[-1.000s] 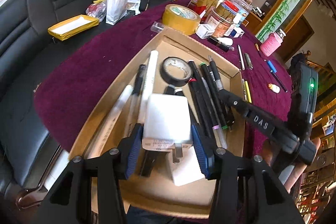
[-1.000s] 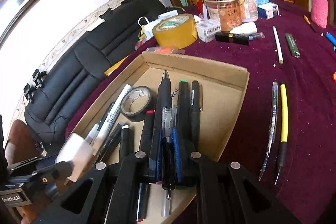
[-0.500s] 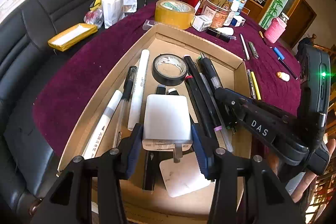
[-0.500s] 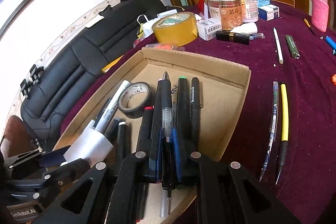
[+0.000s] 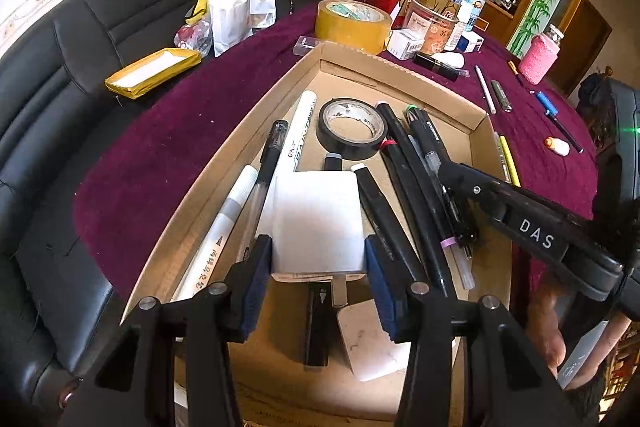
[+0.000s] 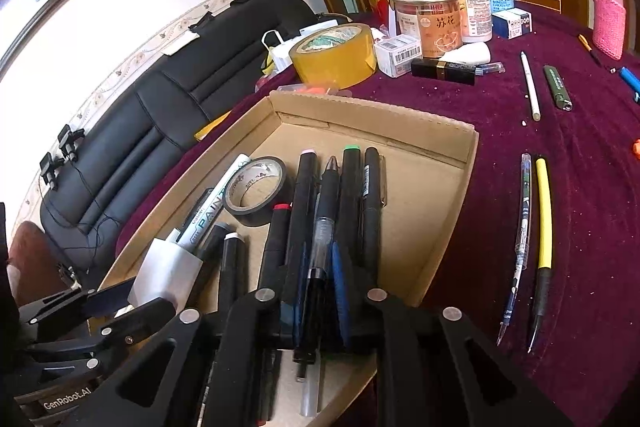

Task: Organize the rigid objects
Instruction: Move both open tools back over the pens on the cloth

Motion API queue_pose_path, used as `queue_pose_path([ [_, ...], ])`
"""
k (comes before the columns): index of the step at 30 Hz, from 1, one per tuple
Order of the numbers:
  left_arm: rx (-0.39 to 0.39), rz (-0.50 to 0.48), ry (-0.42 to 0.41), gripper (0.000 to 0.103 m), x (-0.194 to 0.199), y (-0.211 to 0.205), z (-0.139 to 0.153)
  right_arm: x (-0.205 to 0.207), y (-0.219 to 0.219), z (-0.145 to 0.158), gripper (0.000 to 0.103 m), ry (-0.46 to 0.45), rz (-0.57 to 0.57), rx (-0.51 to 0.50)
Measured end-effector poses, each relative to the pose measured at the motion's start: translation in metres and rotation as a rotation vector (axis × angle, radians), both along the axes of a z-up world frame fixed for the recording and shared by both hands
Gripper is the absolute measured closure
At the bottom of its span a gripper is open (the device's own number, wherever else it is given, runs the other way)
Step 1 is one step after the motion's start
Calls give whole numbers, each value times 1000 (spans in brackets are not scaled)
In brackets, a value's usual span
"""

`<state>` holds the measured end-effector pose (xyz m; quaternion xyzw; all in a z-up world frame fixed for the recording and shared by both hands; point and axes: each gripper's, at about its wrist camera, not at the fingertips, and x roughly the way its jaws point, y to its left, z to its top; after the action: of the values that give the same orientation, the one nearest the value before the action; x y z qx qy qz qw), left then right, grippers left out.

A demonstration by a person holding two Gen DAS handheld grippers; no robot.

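My left gripper (image 5: 318, 255) is shut on a white plug charger (image 5: 316, 219) and holds it just above the pens in the cardboard box (image 5: 400, 75). The right wrist view shows that charger (image 6: 168, 275) at the lower left. My right gripper (image 6: 319, 267) points down into the same box, and its jaws are opening. Between its blue pads lies a black and clear pen (image 6: 322, 227), with a small gap on each side, resting among the other dark pens. A black tape roll (image 5: 352, 129) and a white paint marker (image 5: 298, 131) also lie in the box.
On the purple cloth right of the box lie a yellow pen (image 6: 544, 219), a clear blue pen (image 6: 522, 227), a white pen (image 6: 530, 91) and a green pen (image 6: 557, 87). A yellow tape roll (image 6: 334, 55) and jars (image 6: 432, 19) stand behind. A black sofa (image 5: 60, 67) is left.
The right pads have spread off the pen, which has settled a little lower among the pens. My left gripper has tilted slightly, still gripping the charger.
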<state>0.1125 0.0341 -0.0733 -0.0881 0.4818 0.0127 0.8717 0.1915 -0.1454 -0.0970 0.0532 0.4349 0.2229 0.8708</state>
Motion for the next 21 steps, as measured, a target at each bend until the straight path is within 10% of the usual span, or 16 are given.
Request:
queue_pose_path([
  [10,-94,13,-64,38,-23,16,12,-9,-15,21,56,-83,-14,124],
  [21,-102,-89,-121,38,-43,-25,31,-22,-61,44,57,3,-48,148],
])
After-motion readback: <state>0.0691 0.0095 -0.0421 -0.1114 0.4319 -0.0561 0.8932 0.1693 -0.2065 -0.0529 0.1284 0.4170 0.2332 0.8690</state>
